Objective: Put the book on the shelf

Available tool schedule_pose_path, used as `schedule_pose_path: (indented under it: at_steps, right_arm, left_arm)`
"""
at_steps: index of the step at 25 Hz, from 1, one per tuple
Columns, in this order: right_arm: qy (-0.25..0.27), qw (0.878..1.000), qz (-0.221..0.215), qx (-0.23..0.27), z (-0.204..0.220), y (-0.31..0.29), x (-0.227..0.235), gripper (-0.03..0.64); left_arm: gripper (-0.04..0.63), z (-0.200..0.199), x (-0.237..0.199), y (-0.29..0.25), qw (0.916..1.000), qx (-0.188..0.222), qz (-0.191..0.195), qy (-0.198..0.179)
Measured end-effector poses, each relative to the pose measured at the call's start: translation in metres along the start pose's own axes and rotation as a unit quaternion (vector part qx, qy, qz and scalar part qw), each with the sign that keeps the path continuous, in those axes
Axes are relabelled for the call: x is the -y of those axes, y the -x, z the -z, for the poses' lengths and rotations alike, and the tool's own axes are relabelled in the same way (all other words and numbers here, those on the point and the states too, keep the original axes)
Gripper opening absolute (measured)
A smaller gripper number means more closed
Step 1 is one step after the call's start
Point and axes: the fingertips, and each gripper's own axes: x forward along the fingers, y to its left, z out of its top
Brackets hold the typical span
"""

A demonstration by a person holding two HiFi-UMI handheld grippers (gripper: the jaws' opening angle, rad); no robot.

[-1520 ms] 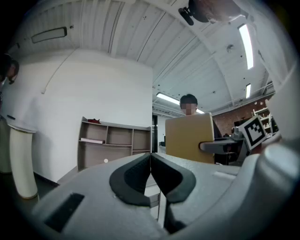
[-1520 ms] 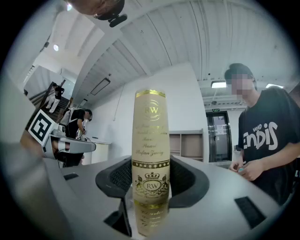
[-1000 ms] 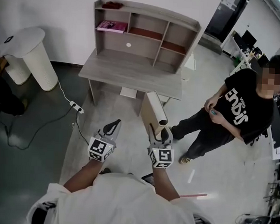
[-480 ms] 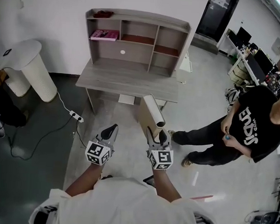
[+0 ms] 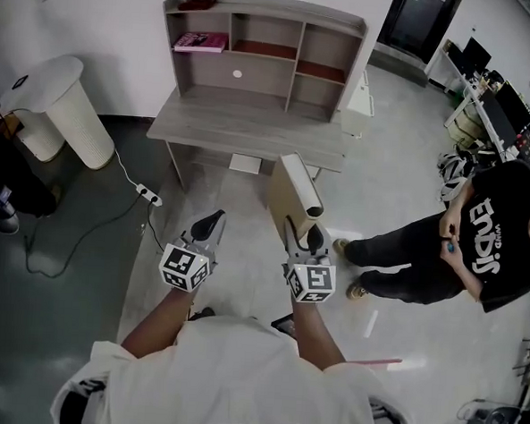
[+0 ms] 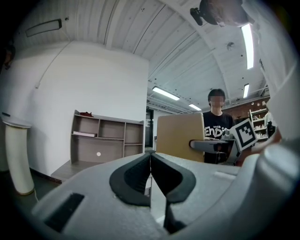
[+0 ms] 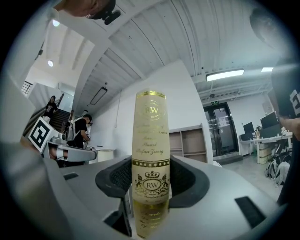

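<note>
A: What's in the grey wooden hutch shelf?
B: A flat pink book, far-left compartment.
A: And the grippers?
B: The right gripper clamps an upright cream hardback book with gilt spine, just short of the grey desk, above pale floor. The left gripper is pinched together, holding nothing

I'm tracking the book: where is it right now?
In the head view, the book stands upright in the right gripper, right of centre, above the floor just short of the desk.
</note>
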Motion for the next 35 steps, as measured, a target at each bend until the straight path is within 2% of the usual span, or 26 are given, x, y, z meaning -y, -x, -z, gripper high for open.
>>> schedule_pose_path:
  at_steps: [6, 15, 25, 35]
  right_arm:
    - [-0.011, 1.0, -0.017, 0.009, 0.003, 0.013, 0.011, 0.199]
    - [-0.031, 0.999, -0.018, -0.006, 0.024, 0.017, 0.023, 0.199]
    - [-0.034, 0.999, -0.024, -0.01, 0.036, -0.026, 0.026, 0.198]
    - [-0.038, 0.999, -0.008, 0.004, 0.035, -0.138, 0.032, 0.198]
  left_arm:
    - [0.017, 0.003, 0.014, 0.007, 0.9998, -0.003, -0.02, -0.002]
    - [0.017, 0.022, 0.009, 0.016, 0.9988, -0.024, -0.043, 0.007]
    - [0.017, 0.044, -0.033, -0.003, 0.9977, -0.03, -0.046, 0.04]
    - [0.017, 0.04, -0.119, -0.07, 0.9985, -0.015, -0.018, 0.049]
